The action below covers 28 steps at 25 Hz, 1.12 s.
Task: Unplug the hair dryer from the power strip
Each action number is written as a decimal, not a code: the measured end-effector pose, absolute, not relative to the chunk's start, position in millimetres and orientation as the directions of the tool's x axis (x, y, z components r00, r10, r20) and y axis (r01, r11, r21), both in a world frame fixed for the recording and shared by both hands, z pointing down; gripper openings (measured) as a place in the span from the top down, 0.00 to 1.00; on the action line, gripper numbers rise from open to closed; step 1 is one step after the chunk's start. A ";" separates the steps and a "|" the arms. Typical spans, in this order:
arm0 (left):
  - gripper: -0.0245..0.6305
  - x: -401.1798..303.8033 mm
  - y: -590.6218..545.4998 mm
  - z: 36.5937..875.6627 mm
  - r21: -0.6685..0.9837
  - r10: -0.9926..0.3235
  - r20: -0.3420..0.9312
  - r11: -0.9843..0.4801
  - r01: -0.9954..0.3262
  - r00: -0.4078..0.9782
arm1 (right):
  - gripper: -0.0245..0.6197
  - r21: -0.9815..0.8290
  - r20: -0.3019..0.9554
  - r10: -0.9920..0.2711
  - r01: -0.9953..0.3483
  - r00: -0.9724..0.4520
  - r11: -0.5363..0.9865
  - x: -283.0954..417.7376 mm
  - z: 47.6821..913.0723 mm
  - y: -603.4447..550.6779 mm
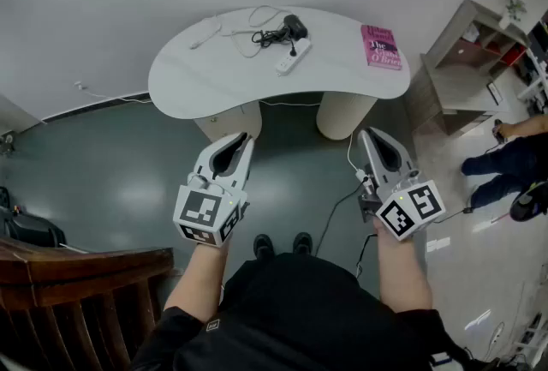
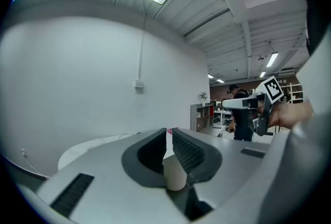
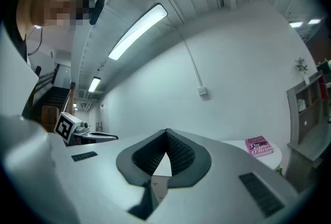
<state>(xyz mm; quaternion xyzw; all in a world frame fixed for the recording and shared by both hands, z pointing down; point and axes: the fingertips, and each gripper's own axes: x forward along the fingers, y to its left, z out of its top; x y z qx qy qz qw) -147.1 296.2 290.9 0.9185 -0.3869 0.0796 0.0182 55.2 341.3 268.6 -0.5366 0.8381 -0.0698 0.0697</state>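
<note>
Hair dryer sat at the far edge of the white table, right beside the power strip, with a pink book off to the right. Both tools hung well short of the table: the left gripper had its jaws a sliver apart and empty, while the right gripper was closed tip to tip on nothing.
</note>
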 end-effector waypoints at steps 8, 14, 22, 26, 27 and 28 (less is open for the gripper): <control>0.91 -125.7 296.4 286.8 -0.033 -0.709 0.130 -0.702 -0.711 0.693 | 0.91 -0.199 -0.050 -0.912 -0.890 -0.408 0.409 78.1 270.8 342.4; 0.94 -99.4 301.3 278.6 -0.092 -0.704 0.109 -0.710 -0.698 0.702 | 0.91 -0.182 -0.084 -0.903 -0.885 -0.421 0.429 101.8 262.5 347.8; 0.94 -78.3 310.6 260.0 -0.021 -0.689 0.055 -0.724 -0.689 0.723 | 0.91 -0.163 -0.112 -0.873 -0.858 -0.474 0.487 118.5 257.8 359.5; 0.94 -69.8 302.1 267.3 -0.072 -0.685 0.062 -0.728 -0.682 0.725 | 0.91 -0.191 -0.095 -0.880 -0.859 -0.466 0.475 124.9 265.4 347.4; 0.94 -67.8 297.9 270.2 -0.059 -0.678 0.063 -0.735 -0.676 0.732 | 0.91 -0.187 -0.087 -0.881 -0.862 -0.464 0.472 124.3 267.1 342.3; 0.94 -65.8 293.1 273.0 -0.040 -0.670 0.062 -0.743 -0.669 0.740 | 0.91 -0.183 -0.078 -0.883 -0.864 -0.463 0.469 123.2 269.1 337.1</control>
